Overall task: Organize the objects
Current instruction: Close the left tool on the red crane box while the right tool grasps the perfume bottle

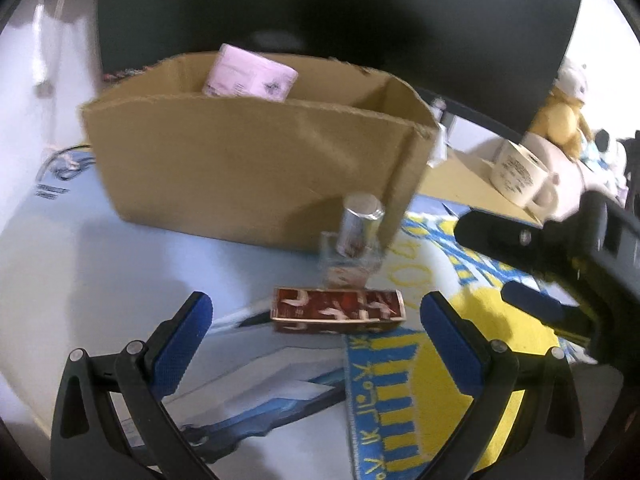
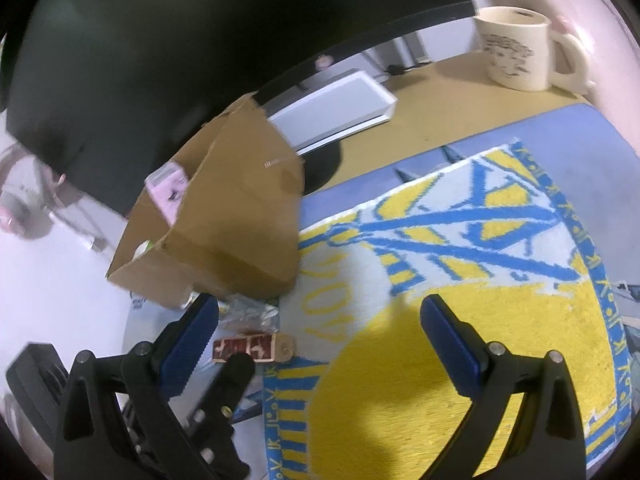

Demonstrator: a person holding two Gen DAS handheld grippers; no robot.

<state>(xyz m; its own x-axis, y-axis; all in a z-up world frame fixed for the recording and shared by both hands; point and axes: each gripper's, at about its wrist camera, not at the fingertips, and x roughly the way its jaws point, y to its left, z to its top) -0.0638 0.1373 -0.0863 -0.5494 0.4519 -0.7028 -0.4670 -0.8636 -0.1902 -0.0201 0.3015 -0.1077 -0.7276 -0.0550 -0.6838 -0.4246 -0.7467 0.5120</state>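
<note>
Both fisheye views were evenly lit from above but soft with motion blur. Around the cardboard box (image 1: pixel 248 160) edges smeared, and straight lines bowed toward the dark round rim. In front of it, gripper shadows fell on the yellow towel (image 2: pixel 440 360).

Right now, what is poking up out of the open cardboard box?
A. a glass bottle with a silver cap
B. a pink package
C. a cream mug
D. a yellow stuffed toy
B: a pink package stands inside the cardboard box, rising above its rim, while the glass bottle is on the mat in front of the box and the mug sits off to the right.
</note>
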